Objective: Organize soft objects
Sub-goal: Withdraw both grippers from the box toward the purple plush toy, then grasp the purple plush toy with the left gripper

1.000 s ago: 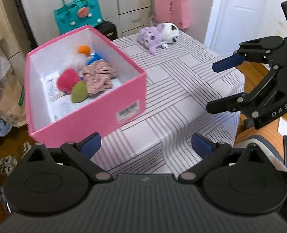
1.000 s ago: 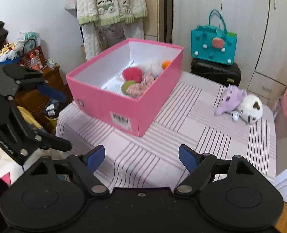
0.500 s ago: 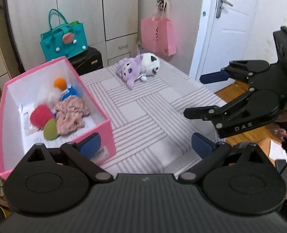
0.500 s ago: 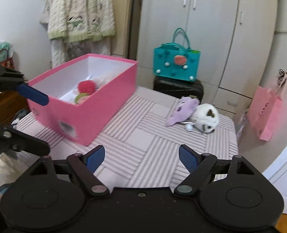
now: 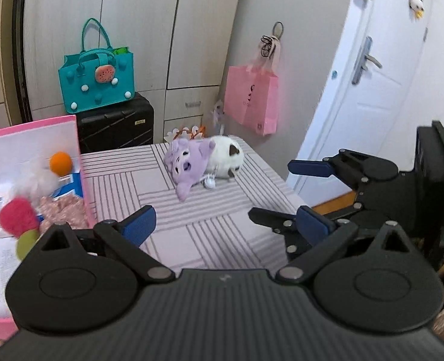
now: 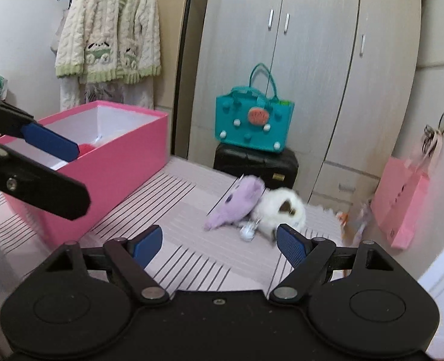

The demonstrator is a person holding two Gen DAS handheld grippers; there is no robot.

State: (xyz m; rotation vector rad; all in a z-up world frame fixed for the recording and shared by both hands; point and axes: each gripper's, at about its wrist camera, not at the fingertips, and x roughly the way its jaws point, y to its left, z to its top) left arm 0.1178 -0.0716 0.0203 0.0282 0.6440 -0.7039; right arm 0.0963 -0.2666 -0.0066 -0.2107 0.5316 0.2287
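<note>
A purple plush (image 5: 186, 165) (image 6: 237, 206) and a white plush (image 5: 226, 156) (image 6: 282, 210) lie together at the far end of the striped table (image 5: 216, 228). A pink box (image 5: 29, 129) (image 6: 116, 162) at the left holds several soft things: an orange ball (image 5: 60, 164), a red pom-pom (image 5: 17, 216), a pink floral cloth (image 5: 64, 210). My left gripper (image 5: 225, 224) is open and empty over the table's near part. My right gripper (image 6: 219, 242) is open and empty, a short way in front of the two plushes; it also shows in the left wrist view (image 5: 282, 192).
A teal bag (image 5: 97, 78) sits on a black case (image 5: 116, 123) behind the table. A pink paper bag (image 5: 250, 99) hangs on the wall at the right. A white door (image 5: 366, 90) is to the right. A knit cardigan (image 6: 107, 30) hangs behind the box.
Both grippers have swung away from the pink box toward the two plushes, which now look closer and more central. Both stay open and empty.
</note>
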